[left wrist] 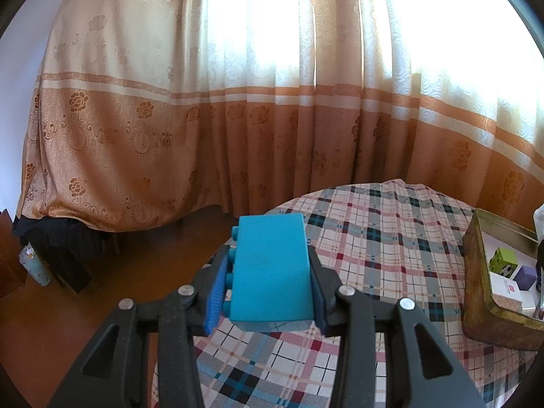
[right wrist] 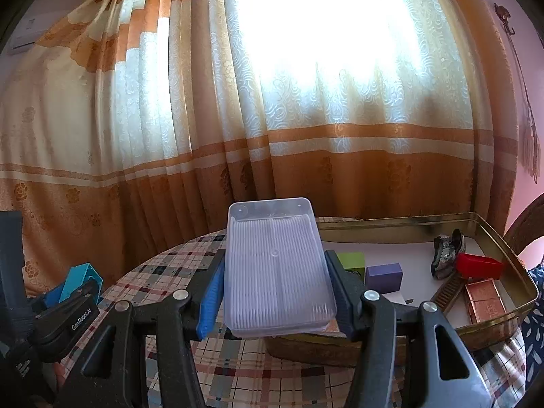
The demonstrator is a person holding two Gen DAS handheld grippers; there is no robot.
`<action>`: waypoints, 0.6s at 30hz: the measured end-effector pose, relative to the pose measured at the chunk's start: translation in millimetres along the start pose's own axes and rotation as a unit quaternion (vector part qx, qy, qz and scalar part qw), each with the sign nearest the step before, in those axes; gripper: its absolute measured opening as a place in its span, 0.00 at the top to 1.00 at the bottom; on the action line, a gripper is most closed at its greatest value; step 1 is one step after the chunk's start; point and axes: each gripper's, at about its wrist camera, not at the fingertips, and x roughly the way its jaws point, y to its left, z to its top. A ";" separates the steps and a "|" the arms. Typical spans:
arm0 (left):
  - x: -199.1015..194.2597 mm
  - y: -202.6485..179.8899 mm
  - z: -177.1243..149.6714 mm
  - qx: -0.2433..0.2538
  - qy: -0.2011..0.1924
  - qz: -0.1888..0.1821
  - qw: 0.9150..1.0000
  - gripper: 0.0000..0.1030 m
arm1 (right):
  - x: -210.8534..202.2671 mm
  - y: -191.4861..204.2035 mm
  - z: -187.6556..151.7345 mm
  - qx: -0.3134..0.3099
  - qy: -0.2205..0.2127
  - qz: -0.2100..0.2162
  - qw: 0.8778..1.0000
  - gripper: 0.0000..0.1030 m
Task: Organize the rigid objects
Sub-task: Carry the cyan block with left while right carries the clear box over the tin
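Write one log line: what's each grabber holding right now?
left gripper: shut on blue block | right gripper: shut on clear plastic box | gold tin: on table

- Turquoise block [left wrist: 272, 272]
- Clear ribbed box [right wrist: 277, 268]
- Surface [left wrist: 391, 238]: pink, grey, teal and white plaid cloth
- Brassy gold tin [right wrist: 520, 292]
- Curtain [left wrist: 204, 119]: cream over orange, floral
- Purple cube [right wrist: 383, 277]; red container [right wrist: 479, 265]

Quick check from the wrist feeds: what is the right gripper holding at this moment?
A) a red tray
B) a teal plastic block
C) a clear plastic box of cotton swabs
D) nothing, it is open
C: in the right wrist view the right gripper is shut on the clear plastic box, whose white swab sticks show through; the teal block sits in the left gripper.
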 end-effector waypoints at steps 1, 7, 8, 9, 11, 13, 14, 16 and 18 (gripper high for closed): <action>0.0 0.0 0.0 0.000 0.000 0.000 1.000 0.60 | -0.2 -0.3 0.2 0.000 -0.001 -0.001 1.000 0.44; 0.0 0.6 0.2 0.000 0.000 0.000 1.000 0.60 | -4.9 -4.5 1.6 -0.013 -0.012 -0.014 1.000 0.44; -0.3 1.0 0.1 0.000 0.000 0.000 1.000 0.60 | -5.5 -6.1 1.9 -0.015 -0.012 -0.016 1.000 0.44; 0.0 0.8 0.2 -0.001 0.001 -0.001 1.000 0.60 | -5.7 -8.0 2.0 -0.014 -0.013 -0.018 1.000 0.44; 0.1 0.8 0.3 -0.001 0.001 -0.001 1.000 0.60 | -6.7 -14.9 2.8 -0.002 -0.014 -0.020 1.000 0.44; -0.4 0.9 0.3 -0.001 0.001 -0.001 1.000 0.60 | -6.5 -20.7 3.6 0.007 -0.012 -0.024 1.000 0.44; -0.2 0.9 0.0 -0.001 0.001 -0.001 1.000 0.60 | -6.2 -22.4 3.9 0.008 -0.012 -0.025 1.000 0.44; -0.6 0.9 -0.1 -0.001 0.001 0.000 1.000 0.60 | -7.6 -24.6 4.7 0.004 -0.015 -0.029 0.999 0.44; -0.4 0.8 0.1 -0.001 0.000 0.000 1.000 0.60 | -10.9 -28.8 5.3 0.001 -0.023 -0.034 0.999 0.44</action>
